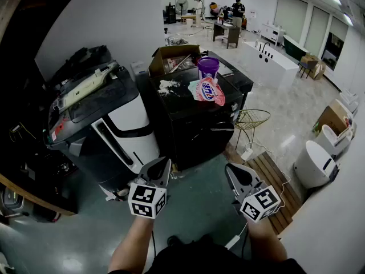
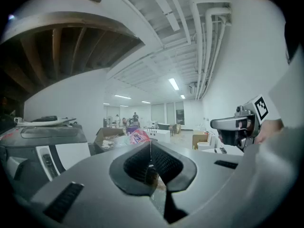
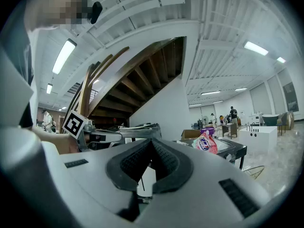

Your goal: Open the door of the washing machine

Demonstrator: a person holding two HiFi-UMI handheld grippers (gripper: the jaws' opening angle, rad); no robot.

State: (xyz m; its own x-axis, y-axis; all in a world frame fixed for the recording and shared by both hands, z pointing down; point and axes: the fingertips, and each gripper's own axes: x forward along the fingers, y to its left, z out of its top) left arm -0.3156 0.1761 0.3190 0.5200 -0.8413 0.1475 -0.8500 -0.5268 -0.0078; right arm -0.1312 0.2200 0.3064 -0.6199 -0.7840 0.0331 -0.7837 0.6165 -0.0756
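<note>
In the head view a top-loading washing machine (image 1: 122,124) with a white front and a grey lid (image 1: 94,99) stands at the left; its lid lies down. It also shows at the left of the left gripper view (image 2: 42,148). Beside it stands a black box-shaped machine (image 1: 197,124). My left gripper (image 1: 166,162) and right gripper (image 1: 229,168) hover side by side near me, short of both machines and touching neither. Both are shut with nothing held, as the left gripper view (image 2: 151,147) and the right gripper view (image 3: 152,144) show.
On the black machine lie a pink detergent bag (image 1: 209,90), a purple cup (image 1: 208,67) and an open cardboard box (image 1: 171,59). A wire basket (image 1: 251,119), a wooden pallet (image 1: 276,181) and a white round appliance (image 1: 313,164) stand at the right. People are far back.
</note>
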